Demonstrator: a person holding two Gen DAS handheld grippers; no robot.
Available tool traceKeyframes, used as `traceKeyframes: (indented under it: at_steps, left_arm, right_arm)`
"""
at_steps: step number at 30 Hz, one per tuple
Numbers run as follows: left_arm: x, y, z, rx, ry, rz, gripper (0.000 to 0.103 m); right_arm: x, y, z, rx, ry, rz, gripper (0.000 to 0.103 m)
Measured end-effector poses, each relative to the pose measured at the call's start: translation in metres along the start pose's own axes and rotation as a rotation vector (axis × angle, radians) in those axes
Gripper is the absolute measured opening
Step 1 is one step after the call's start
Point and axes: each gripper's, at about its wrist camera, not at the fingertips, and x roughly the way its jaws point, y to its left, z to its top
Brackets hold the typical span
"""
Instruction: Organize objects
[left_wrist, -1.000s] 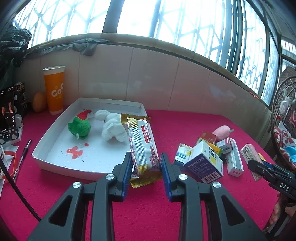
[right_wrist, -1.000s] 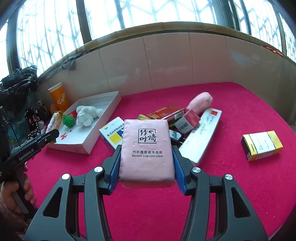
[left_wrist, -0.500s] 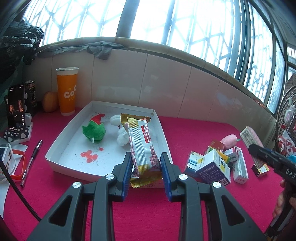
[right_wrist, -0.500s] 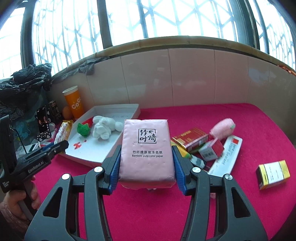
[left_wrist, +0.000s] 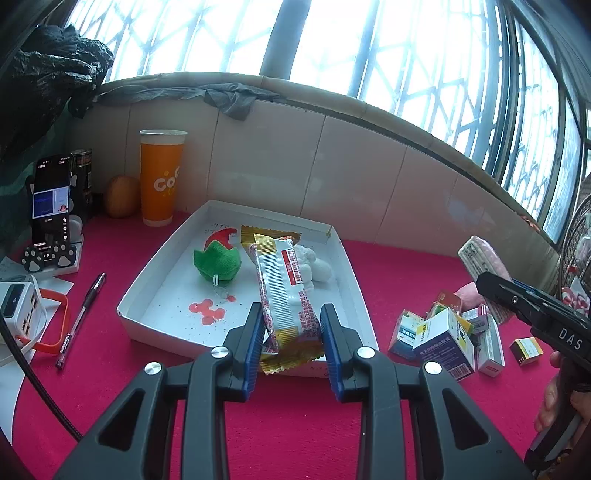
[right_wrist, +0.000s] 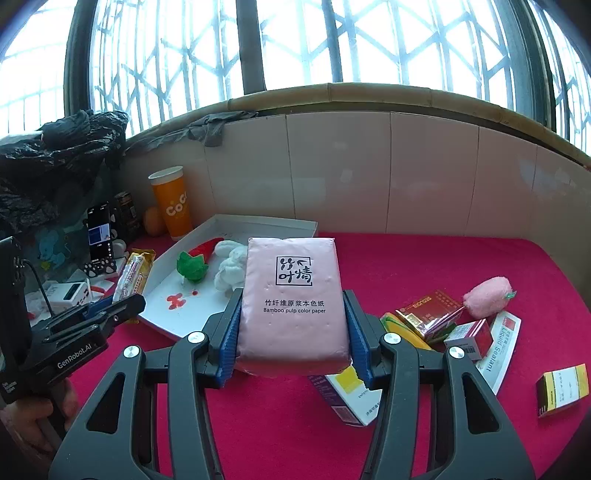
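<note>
Both grippers have come closer to the white tray (left_wrist: 347, 266) than a second ago, so it now fills more of each view and the loose boxes (left_wrist: 445, 338) have slid off toward the right edge of the left camera's picture. The left gripper (left_wrist: 290, 334) is clenched on a snack bar (left_wrist: 284, 291), gripping it near its gold-crimped lower end so that the long wrapper sticks out forward over the tray's near wall. That grip likely lets the bar be laid flat inside beside the green toy (left_wrist: 218, 260) and the white toy (left_wrist: 314, 264) already lying there. The right gripper (right_wrist: 293, 332) is clamped on a pink tissue pack (right_wrist: 293, 295), squeezed across its narrow sides near the bottom, its printed face toward the camera; the pack is carried above the red cloth (right_wrist: 424, 266), just right of the tray (right_wrist: 258, 223). The soft pack bulges slightly between the blue pads (right_wrist: 231, 332), so a firm squeeze seems needed to keep it from slipping. Small boxes, a red packet (right_wrist: 428, 308) and a pink plush toy (right_wrist: 487, 297) lie unsorted on the cloth. Judging by this, both held items are heading for the tray
</note>
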Motion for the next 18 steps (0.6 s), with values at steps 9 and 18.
traceKeyframes:
  at_steps: [9, 18]
  left_arm:
    - [0.003, 0.005, -0.002, -0.013, 0.012, -0.002, 0.030]
    - [0.006, 0.013, -0.002, -0.031, 0.020, 0.006, 0.030]
  right_arm:
    - [0.010, 0.010, 0.008, -0.010, 0.008, 0.012, 0.051]
    - [0.021, 0.018, 0.013, -0.021, 0.023, 0.024, 0.051]
